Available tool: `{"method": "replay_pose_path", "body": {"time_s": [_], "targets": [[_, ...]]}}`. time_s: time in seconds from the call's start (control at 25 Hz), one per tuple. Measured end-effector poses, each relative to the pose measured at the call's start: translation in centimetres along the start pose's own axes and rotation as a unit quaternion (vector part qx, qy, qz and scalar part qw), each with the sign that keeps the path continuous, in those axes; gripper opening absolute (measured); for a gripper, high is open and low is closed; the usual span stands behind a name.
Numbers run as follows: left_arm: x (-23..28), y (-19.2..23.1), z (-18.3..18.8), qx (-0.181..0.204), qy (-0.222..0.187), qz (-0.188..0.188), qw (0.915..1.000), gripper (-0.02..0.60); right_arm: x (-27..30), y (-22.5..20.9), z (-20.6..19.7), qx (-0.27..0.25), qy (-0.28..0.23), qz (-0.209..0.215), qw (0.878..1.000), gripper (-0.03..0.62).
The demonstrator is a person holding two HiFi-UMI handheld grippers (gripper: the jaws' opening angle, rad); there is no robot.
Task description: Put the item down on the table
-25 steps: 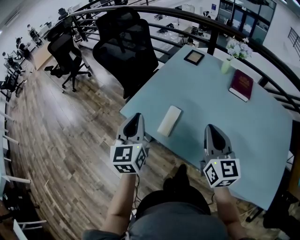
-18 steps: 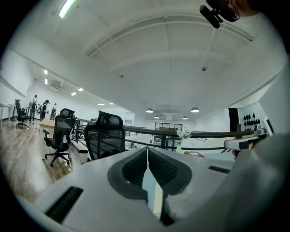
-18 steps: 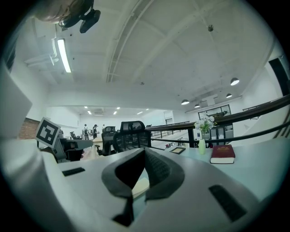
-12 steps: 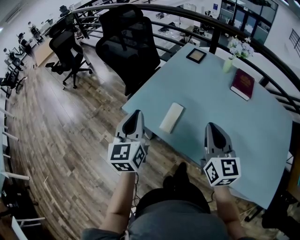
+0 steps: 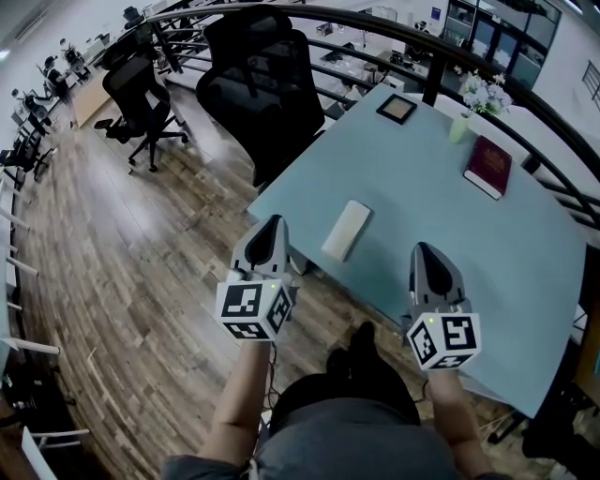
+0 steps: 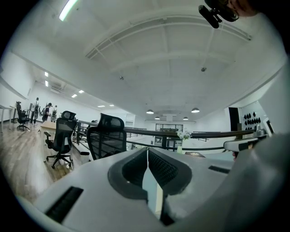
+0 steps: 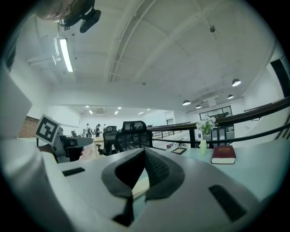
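Note:
A flat white rectangular item [image 5: 345,230] lies on the pale blue table [image 5: 422,216], near its front-left edge. My left gripper [image 5: 273,223] hangs just off that edge, to the left of the item and apart from it, shut and empty. My right gripper [image 5: 421,250] is over the table's front edge, to the right of the item, also shut with nothing in it. In the left gripper view the pads meet at the tip of the left gripper [image 6: 147,150]. The right gripper view shows the right gripper [image 7: 144,150] closed the same way.
A black office chair [image 5: 258,89] stands at the table's left side. A dark red book [image 5: 488,167], a small vase of flowers [image 5: 473,103] and a framed picture [image 5: 397,109] sit at the far end. A dark railing [image 5: 375,23] curves behind; wooden floor [image 5: 141,281] lies to the left.

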State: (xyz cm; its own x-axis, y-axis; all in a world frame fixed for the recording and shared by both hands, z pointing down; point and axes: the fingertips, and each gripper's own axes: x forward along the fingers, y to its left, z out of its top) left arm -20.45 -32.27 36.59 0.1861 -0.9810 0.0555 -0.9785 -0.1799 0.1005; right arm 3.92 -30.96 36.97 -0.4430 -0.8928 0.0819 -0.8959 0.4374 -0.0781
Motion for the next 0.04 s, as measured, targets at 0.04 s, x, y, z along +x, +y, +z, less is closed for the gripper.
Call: {"method": "replay_pose_path", "body": {"time_s": [0.04], "targets": [[-0.01,-0.04,0.04,0.002,-0.001,0.001,1.0000,0.012,0.00,0.01,0.05,-0.001,0.000,0.001,1.000,0.003]]}}
